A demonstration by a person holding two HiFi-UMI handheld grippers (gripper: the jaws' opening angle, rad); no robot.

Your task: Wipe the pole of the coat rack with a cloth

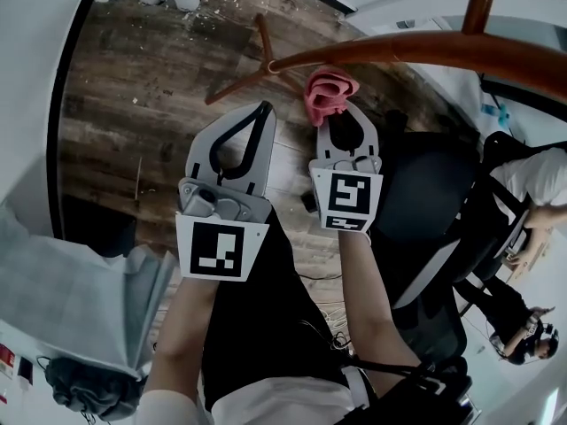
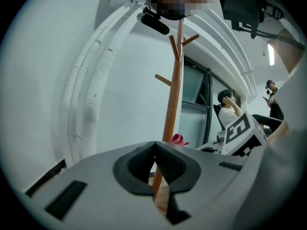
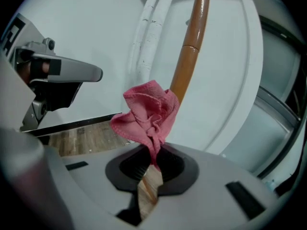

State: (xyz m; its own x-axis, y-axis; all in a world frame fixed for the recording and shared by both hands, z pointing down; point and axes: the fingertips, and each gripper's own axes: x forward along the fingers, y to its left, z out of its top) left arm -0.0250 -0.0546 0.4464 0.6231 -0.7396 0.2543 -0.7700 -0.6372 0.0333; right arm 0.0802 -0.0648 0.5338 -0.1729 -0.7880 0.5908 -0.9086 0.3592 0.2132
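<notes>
The left gripper (image 1: 262,113) has its jaws pressed together with nothing between them, held just left of the coat rack's brown pole (image 1: 416,50) and apart from it. To its right, the right gripper (image 1: 342,118) pinches a bunched pink cloth (image 3: 146,116), which rests against the side of the pole, above the wooden floor (image 1: 142,87) where the rack's legs (image 1: 252,71) stand.
</notes>
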